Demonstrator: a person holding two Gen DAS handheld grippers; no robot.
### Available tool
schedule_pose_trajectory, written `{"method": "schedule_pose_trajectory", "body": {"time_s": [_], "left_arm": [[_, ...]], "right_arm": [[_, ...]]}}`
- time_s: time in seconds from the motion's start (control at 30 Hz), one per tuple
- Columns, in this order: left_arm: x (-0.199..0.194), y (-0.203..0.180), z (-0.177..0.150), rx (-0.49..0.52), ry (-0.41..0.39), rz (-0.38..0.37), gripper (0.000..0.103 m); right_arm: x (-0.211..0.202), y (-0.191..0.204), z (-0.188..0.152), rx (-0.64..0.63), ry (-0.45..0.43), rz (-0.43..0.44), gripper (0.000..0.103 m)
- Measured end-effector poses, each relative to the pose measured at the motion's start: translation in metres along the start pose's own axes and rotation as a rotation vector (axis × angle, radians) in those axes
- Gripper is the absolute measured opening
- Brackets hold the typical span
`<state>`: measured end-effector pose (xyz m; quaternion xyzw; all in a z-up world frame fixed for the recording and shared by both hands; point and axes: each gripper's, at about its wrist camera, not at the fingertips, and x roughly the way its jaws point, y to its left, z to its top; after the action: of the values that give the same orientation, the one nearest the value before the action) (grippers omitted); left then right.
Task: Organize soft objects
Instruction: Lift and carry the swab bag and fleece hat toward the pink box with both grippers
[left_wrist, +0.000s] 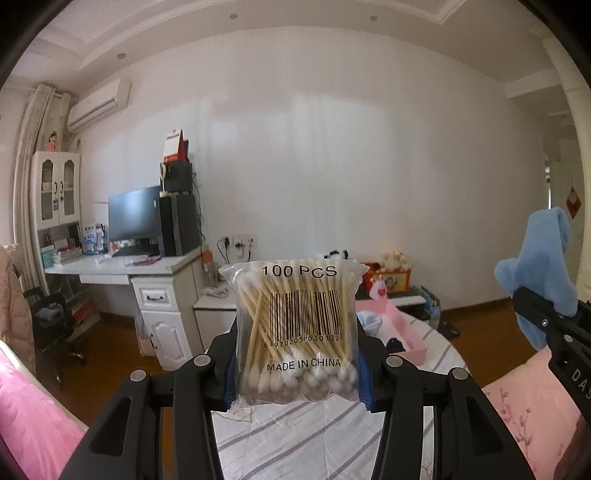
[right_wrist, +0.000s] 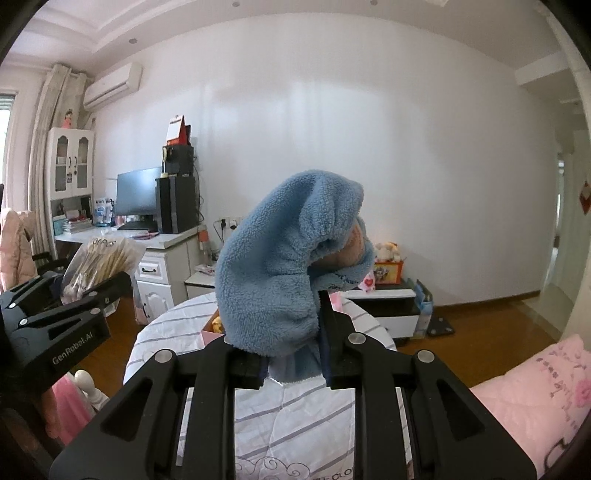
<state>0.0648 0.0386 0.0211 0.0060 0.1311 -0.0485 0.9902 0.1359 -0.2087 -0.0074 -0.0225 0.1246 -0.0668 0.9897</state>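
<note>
My left gripper (left_wrist: 297, 369) is shut on a clear bag of cotton swabs (left_wrist: 295, 328) marked "100 PCS" and holds it upright above the striped sheet (left_wrist: 295, 435). My right gripper (right_wrist: 291, 347) is shut on a fluffy blue sock (right_wrist: 280, 266), which stands up and folds over at its top. In the left wrist view the blue sock (left_wrist: 539, 266) and the right gripper (left_wrist: 550, 325) show at the right edge. In the right wrist view the left gripper (right_wrist: 74, 299) with the swab bag (right_wrist: 99, 262) shows at the left.
A pink box (left_wrist: 402, 325) with soft items lies on the striped sheet beyond the swab bag. Pink quilts (right_wrist: 535, 384) lie at both sides. A white desk (left_wrist: 122, 269) with a monitor stands at the far left. A low cabinet (right_wrist: 384, 299) with toys stands behind.
</note>
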Motion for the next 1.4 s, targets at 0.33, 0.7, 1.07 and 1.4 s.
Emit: {"method": "schedule_pose_trajectory", "body": {"time_s": [0.33,0.7,1.07,1.4], "left_arm": [[-0.044,-0.009,-0.030,0.011,-0.055,0.015,0.046],[-0.045,-0.018,-0.049,0.012,-0.056,0.029,0.046],[-0.026,-0.028,-0.038,0.024,-0.037,0.031,0.046],[-0.013,-0.015,-0.031,0.025,-0.007,0.016,0.046]], "right_arm": [[-0.021,-0.007,-0.007,-0.009,-0.029,0.013,0.020],[-0.021,-0.010,-0.005,-0.008,-0.028,0.015,0.020],[-0.021,-0.010,0.000,-0.009,-0.013,0.013,0.020],[0.001,-0.009,0.003,0.000,0.013,0.015,0.020]]}}
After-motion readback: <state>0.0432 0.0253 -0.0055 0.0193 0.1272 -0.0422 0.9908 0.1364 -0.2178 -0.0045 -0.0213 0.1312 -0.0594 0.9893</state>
